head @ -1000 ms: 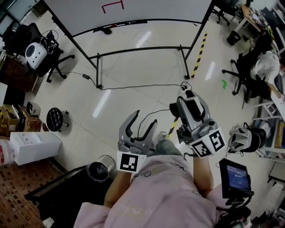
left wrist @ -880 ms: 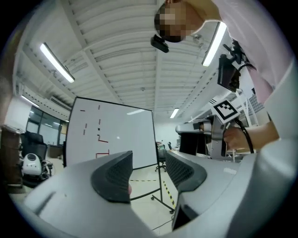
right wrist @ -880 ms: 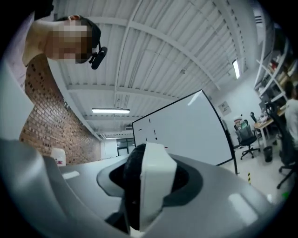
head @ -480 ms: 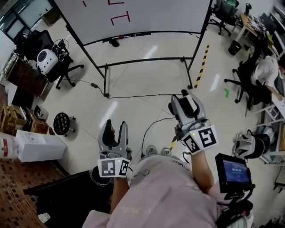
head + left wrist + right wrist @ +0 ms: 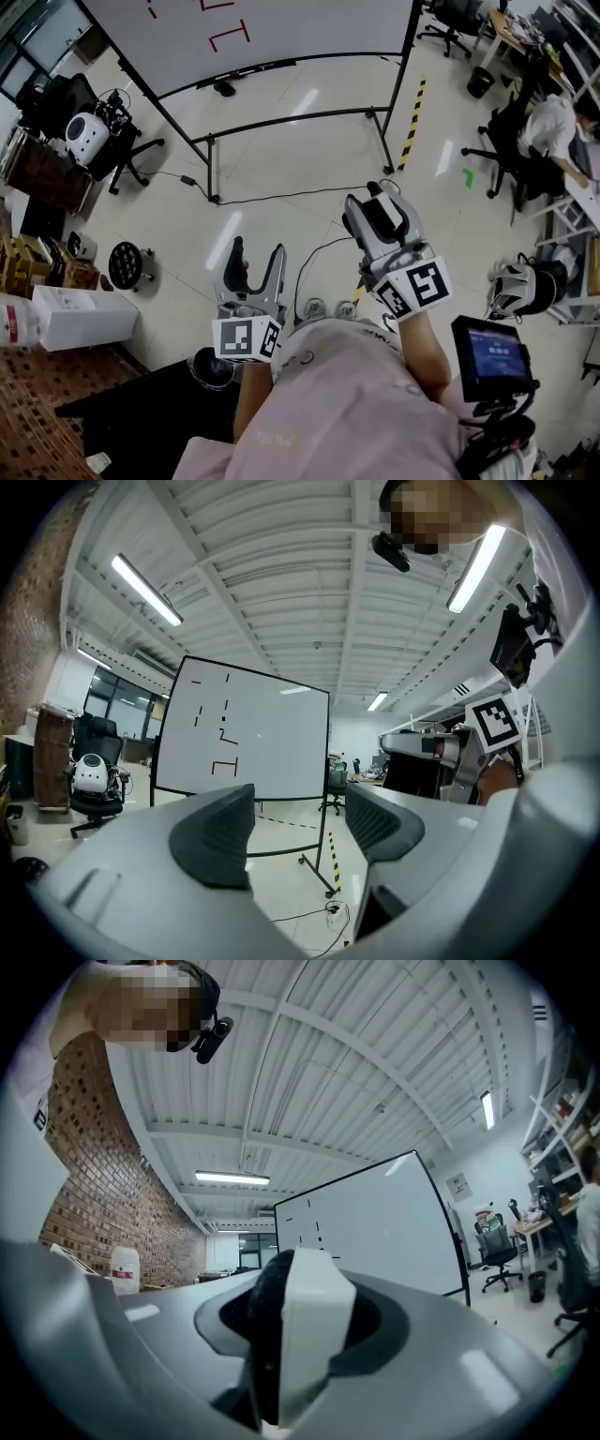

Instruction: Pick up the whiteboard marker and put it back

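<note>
Between the person and the whiteboard, a wide stretch of bare floor is seen from the head view, crossed only by a thin cable and by the lower bar of the board's stand. A striped strip of tape is laid on the floor just beside the stand's right leg. A narrow ledge runs along the board's bottom edge, and a dark thing, too small to be told, lies on it toward the left. The open floor is bounded on the left by an office chair and a white box, and on the right by further chairs and a small screen near the person's elbow. The right gripper is held out level toward the board, well apart from it, and its jaws are pinched on a white and black thing that is taken to be the marker; it is seen end-on in the right gripper view, standing upright between the jaws and filling the gap. The left gripper is held lower and nearer the body, well apart from the right one. Its jaws are opening, the pads are spread, and nothing is held between them; only the far board and floor are seen through the gap.
</note>
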Motion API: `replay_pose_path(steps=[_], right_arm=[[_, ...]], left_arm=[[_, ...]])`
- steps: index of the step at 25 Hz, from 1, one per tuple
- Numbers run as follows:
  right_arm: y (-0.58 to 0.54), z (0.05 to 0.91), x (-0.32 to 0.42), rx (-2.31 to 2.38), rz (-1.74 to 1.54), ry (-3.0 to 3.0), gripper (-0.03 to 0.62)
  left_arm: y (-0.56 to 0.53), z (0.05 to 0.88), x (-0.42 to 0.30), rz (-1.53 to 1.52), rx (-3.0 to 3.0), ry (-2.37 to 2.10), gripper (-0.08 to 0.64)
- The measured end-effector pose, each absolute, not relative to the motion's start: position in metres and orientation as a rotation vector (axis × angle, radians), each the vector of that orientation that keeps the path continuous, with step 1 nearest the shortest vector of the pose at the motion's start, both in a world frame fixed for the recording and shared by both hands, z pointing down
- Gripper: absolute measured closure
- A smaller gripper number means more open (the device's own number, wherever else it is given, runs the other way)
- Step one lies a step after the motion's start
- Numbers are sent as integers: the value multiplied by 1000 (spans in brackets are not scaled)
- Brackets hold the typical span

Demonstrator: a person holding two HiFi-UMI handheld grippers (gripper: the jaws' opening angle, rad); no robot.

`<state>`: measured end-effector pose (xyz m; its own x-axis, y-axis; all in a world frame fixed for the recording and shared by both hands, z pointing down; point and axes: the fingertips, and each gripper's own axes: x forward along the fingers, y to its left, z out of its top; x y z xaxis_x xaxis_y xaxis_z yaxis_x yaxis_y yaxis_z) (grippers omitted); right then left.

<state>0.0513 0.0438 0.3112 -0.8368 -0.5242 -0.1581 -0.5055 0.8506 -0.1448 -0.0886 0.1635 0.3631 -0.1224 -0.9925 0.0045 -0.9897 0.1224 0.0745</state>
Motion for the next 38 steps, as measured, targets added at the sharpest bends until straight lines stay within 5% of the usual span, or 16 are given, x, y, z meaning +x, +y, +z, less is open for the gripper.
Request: replay_pose_path(steps=[6,9,11,14,22,25,38], right_arm=[[39,311,57,-797,-151,2831,430],[38,308,53,-734,-240,2823,430],[44,304,41,-634,-302,2834,430],[57,303,13,-521,-263,2895,428],[76,332,-70,-301,-62,3150,431],[65,332,-93,-347,-66,3164,428],[-134,350,-157,-379,-66,3111,407]], left_arm=[[155,360,-76,-75,2105,-2295,250],[139,372,-33,207,2394,-2084,247],[122,385,-4,488,2534,-1970,126],[102,382,13,676,2635,-1950,123],[61,382,-26,754,2652,-1919,135],[50,389,-44,670,2651,-1905,264],[-143,408,-118,629,2560,-1970,284]])
